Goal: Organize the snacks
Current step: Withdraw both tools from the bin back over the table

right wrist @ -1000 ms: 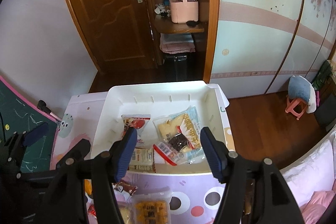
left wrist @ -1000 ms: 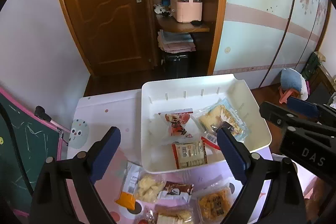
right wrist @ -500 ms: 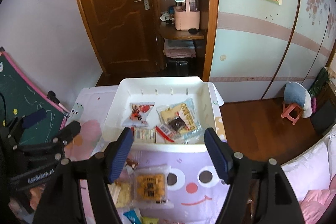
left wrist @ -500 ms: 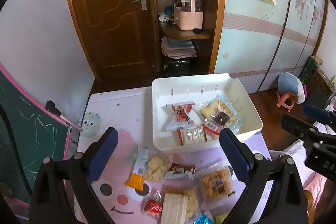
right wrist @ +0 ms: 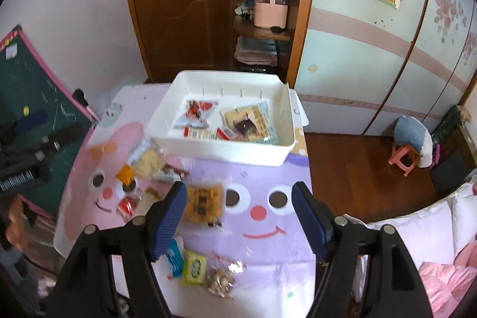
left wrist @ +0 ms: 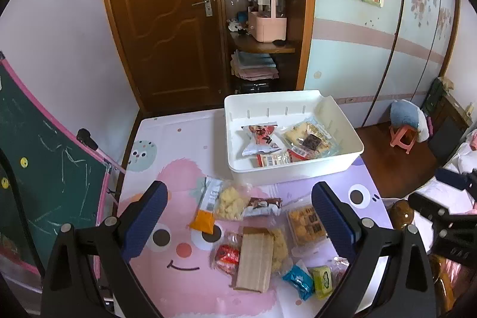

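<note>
Wafer pack (left wrist: 255, 257) – left view only, unblurred

Soft, even daylight fills both views, with only faint shadows. The white bin (left wrist: 293, 166) is the brightest thing and nearly washes out along its near wall. Behind the bin, the brown door (left wrist: 167, 20) and shelf nook stay dim. The left wrist view is sharp. The right wrist view is smeared by motion: snack packets (right wrist: 204, 203) in front of the bin blur. Fisheye bending curves the door frame and wall lines, and black corners ring each view.
</note>
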